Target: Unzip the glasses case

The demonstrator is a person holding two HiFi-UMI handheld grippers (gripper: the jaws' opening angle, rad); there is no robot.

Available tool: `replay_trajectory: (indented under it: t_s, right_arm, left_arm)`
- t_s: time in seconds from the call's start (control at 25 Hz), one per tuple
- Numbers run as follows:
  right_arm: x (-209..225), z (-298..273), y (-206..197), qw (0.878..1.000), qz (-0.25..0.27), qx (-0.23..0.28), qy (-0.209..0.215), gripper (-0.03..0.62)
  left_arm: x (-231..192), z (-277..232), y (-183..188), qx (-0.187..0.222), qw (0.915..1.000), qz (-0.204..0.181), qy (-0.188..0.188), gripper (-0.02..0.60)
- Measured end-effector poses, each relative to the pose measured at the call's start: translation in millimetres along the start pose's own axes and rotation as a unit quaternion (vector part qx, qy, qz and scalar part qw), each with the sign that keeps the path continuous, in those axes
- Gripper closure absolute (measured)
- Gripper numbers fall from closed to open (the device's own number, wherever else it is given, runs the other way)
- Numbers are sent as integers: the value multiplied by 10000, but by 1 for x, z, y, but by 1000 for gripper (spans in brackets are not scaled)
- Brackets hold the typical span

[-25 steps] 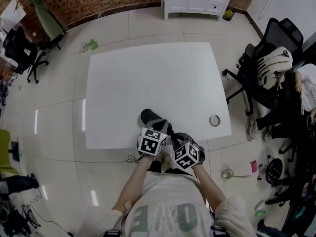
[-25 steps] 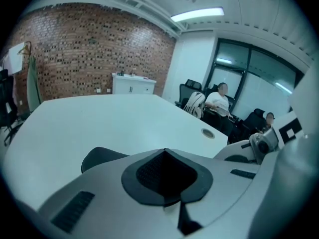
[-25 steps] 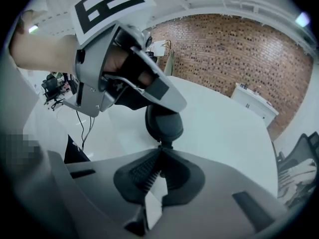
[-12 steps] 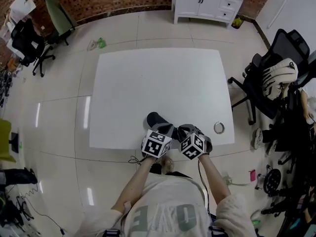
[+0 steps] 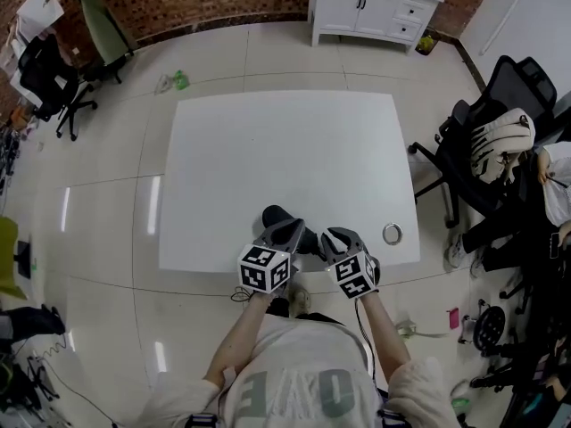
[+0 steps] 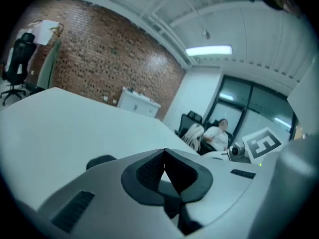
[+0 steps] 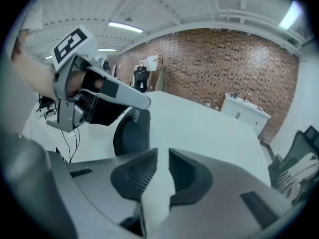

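Right gripper view: right fingers (image 7: pixel 132 176) opening, empty, glasses case (image 7: pixel 130 133) beyond; left fingers (image 6: pixel 147 171) clenched.

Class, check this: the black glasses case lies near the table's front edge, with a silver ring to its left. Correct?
No. The head view shows the silver ring on its right; the black glasses case does lie near the table's front edge.

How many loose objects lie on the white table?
2. A black glasses case lies near the front edge of the table; a small ring lies near its front right corner. Nothing else shows.
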State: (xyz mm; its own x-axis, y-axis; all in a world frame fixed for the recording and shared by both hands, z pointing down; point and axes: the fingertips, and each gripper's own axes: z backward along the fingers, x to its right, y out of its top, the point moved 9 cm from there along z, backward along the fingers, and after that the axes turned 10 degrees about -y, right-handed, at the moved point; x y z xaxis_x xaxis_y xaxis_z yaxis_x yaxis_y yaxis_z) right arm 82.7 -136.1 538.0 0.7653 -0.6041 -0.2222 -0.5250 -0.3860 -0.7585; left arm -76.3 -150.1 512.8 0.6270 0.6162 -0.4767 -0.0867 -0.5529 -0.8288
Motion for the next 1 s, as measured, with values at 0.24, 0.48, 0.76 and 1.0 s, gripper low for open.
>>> replay_trajectory:
  t_s: [0.24, 0.48, 0.76, 1.0]
  right_arm:
    - [46, 44, -1, 9462, -2795, 1521, -580, 496]
    - [53, 73, -20, 8942, -3801, 2230, -790, 497]
    - [48, 76, -12, 9039, -3628, 2127, -777, 497]
    - [33, 90, 0, 9051, -3633, 2090, -709, 497]
  left_arm:
    - [-37, 85, 22, 2880, 9570, 113, 345, 578]
    - [-58, 131, 3, 3794, 9244, 286, 264, 578]
    - [-55, 141, 12, 3617, 9317, 22, 349, 578]
    - [-49, 145, 17, 3492, 9368, 214, 8, 578]
